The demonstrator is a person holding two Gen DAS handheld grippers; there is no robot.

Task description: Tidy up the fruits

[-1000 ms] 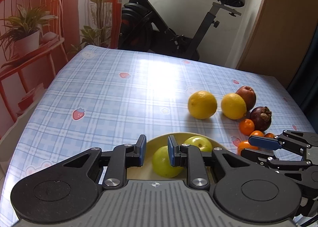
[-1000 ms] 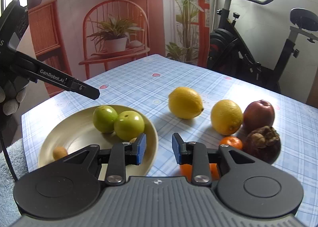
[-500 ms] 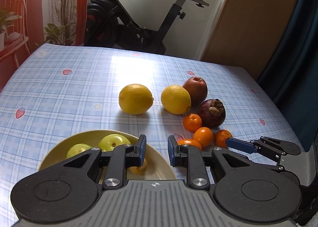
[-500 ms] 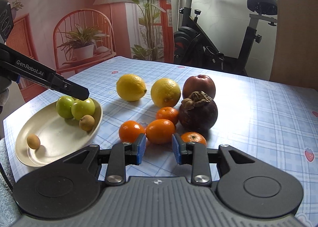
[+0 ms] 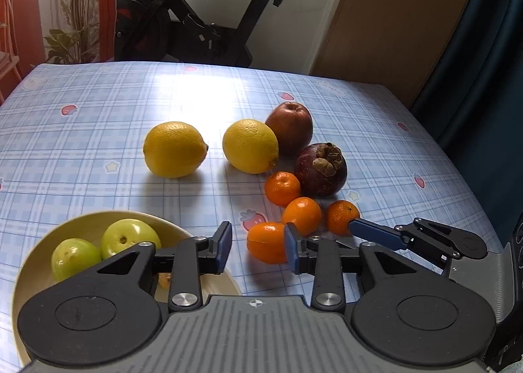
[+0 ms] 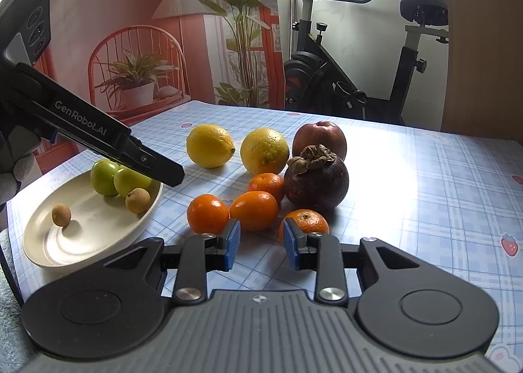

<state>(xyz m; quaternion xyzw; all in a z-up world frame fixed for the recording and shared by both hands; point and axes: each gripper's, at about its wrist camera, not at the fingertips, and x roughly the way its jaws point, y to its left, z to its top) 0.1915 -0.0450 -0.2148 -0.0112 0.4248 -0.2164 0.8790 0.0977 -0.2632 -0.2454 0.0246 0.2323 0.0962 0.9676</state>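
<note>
Tangerines (image 5: 302, 215) lie clustered on the tablecloth (image 5: 98, 131) beside the plate (image 6: 81, 242); left gripper (image 5: 258, 246), jaws just opened partway and empty, now faces the nearest, probably next; right gripper (image 6: 261, 244) narrow, empty.

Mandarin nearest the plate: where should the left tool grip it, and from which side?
Grip the mandarin across its round middle, coming down from the plate side: that flank and its top are bare, while another mandarin crowds its far right. The left tool, whose jaws have just been opening with nothing between them, probably needs to open wider.
</note>
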